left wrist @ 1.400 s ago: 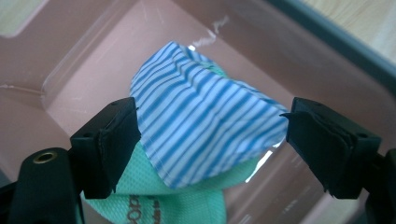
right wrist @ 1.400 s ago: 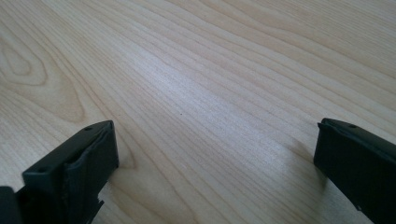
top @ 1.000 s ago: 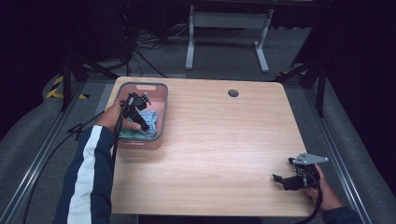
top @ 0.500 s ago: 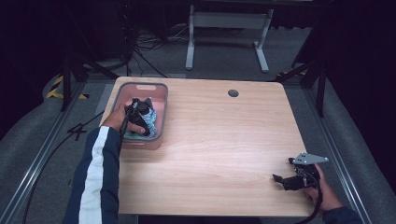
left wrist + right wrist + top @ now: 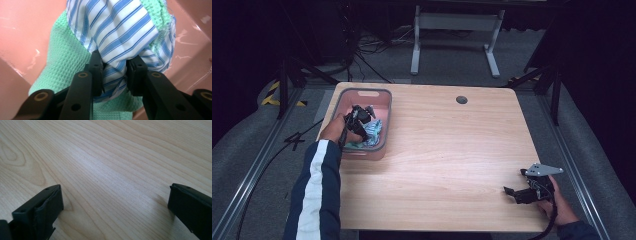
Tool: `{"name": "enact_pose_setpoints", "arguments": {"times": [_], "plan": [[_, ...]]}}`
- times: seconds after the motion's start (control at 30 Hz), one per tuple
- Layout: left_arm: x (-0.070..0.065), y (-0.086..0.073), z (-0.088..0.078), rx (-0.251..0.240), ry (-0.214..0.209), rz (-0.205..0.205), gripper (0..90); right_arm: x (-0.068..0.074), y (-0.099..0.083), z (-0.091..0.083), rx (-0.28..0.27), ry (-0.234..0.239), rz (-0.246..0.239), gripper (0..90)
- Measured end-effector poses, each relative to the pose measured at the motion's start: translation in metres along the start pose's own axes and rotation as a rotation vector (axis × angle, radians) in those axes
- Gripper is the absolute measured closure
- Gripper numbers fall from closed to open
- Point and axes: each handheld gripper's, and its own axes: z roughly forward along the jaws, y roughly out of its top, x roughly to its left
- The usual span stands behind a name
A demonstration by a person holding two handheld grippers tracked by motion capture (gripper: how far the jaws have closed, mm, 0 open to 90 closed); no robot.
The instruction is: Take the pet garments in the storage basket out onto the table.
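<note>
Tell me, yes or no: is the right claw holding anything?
No. In the right gripper view the right claw stands wide open over bare wooden table, nothing between its jaws.

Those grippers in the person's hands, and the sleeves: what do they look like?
Both are black. The left gripper has two blocky jaws on arms with brass-ringed holes. The right gripper carries a grey three-cornered plate and trails a black cable. The left sleeve is dark navy with a white stripe.

My left gripper (image 5: pixel 114 72) has two black jaws with little brass-ringed screw holes. Near the wooden table (image 5: pixel 452 150), my left arm wears a dark blue sleeve (image 5: pixel 314 195) with a white stripe. My right gripper (image 5: pixel 518 192) is black, topped by a grey three-cornered plate.
</note>
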Motion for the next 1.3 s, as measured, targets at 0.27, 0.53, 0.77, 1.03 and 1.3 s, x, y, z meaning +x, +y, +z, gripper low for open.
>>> {"name": "enact_pose_setpoints", "arguments": {"times": [0.27,0.53,0.77,1.03,1.3], "plan": [[-0.006,-0.004,-0.013,-0.073,0.036,-0.005,73.4,0.000,0.000,0.000,0.002,0.001,-0.005,0.4],[-0.007,-0.017,-0.043,-0.216,0.068,-0.040,73.8,0.000,0.000,0.000,0.000,0.001,-0.001,0.4],[-0.007,-0.034,-0.065,-0.324,0.099,-0.076,73.8,0.000,0.000,0.000,0.000,0.000,0.000,0.5],[-0.013,-0.051,-0.090,-0.442,0.126,-0.086,73.8,0.000,0.000,0.000,0.000,0.000,0.000,0.5],[-0.022,-0.062,-0.111,-0.555,0.137,-0.083,73.8,0.000,0.000,0.000,0.002,-0.004,-0.003,0.6]]}}
